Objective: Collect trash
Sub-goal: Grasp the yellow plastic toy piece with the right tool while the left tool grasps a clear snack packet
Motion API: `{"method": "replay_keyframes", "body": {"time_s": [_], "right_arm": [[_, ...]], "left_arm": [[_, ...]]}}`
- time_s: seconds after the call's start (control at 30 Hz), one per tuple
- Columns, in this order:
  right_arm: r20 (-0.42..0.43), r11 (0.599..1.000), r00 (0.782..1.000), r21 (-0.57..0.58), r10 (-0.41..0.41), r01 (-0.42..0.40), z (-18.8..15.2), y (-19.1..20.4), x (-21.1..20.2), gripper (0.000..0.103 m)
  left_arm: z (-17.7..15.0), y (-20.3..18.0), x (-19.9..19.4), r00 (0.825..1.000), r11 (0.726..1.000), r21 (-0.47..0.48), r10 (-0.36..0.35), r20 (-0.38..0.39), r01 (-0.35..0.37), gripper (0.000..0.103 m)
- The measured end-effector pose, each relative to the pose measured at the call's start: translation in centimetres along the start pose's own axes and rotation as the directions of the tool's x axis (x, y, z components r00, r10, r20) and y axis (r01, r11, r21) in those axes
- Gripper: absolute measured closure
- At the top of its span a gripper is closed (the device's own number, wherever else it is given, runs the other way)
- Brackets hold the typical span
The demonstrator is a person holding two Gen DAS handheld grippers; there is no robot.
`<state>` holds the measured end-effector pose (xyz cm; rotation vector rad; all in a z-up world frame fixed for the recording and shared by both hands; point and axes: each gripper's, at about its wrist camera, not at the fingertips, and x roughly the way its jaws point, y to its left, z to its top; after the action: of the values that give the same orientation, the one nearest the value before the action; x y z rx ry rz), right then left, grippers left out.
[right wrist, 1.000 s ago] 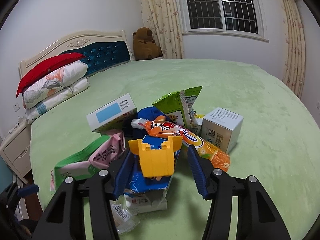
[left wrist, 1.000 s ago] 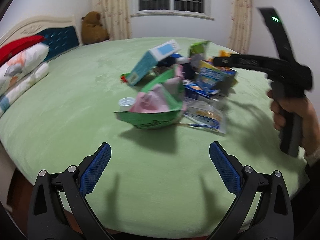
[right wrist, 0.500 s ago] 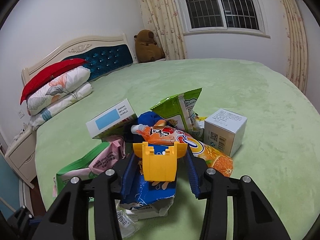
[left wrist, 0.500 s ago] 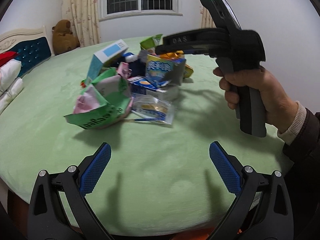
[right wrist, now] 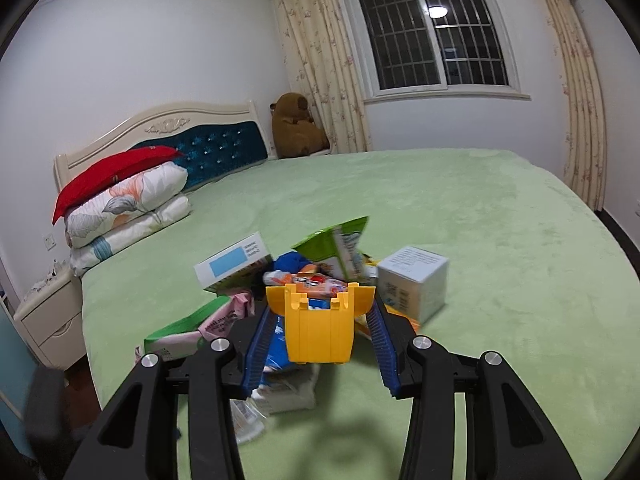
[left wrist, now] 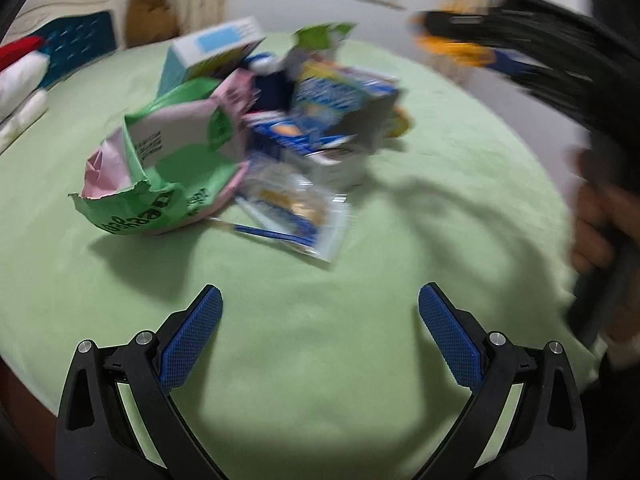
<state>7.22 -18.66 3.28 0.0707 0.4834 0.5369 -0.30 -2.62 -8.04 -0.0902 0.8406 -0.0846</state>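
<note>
A home bedroom is showing here — a wide bed (right wrist: 460, 208) under a green blanket is filling most of the view, with a cream and blue padded headboard (right wrist: 192, 140) behind it. Pillows (right wrist: 128, 204) are lying stacked beside a bedside cabinet (right wrist: 52, 320), a brown teddy bear (right wrist: 296, 128) is sitting in the corner, and flowered curtains (right wrist: 320, 60) are hanging by a barred window (right wrist: 428, 28) — dark outside.
</note>
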Motion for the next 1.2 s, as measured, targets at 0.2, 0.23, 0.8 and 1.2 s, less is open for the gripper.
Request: {"method": "replay_keyframes", "body": {"time_s": [0.2, 0.23, 0.8, 1.2], "right_arm": [[0.019, 0.999, 1.0, 0.039, -0.005, 0.004, -0.2, -2.0, -1.8, 0.058], [0.023, 0.999, 1.0, 0.041, -0.004, 0.003, -0.2, -2.2, -2.1, 0.058], [0.052, 0.997, 0.999, 0.07, 0.013, -0.017, -0.3, -3.3, -3.6, 0.058], [0.054, 0.999, 0.998, 0.05, 0.019, -0.022, -1.0, -1.9, -4.8, 0.058]], "left_arm": [[1.5, -1.2, 1.2, 0.996, 0.994, 0.069, 0.087, 0.026, -0.089, 0.007], [1.8, -1.6, 1.5, 0.995, 0.991, 0.089, 0.097, 0.03, -0.099, 0.007], [3.5, -0.3, 2.6, 0.996, 0.989, 0.12, 0.087, 0.031, -0.09, 0.083], [1.7, -1.0, -3.3, 0.992, 0.989, 0.145, -0.054, 0.11, 0.038, 0.097]]}}
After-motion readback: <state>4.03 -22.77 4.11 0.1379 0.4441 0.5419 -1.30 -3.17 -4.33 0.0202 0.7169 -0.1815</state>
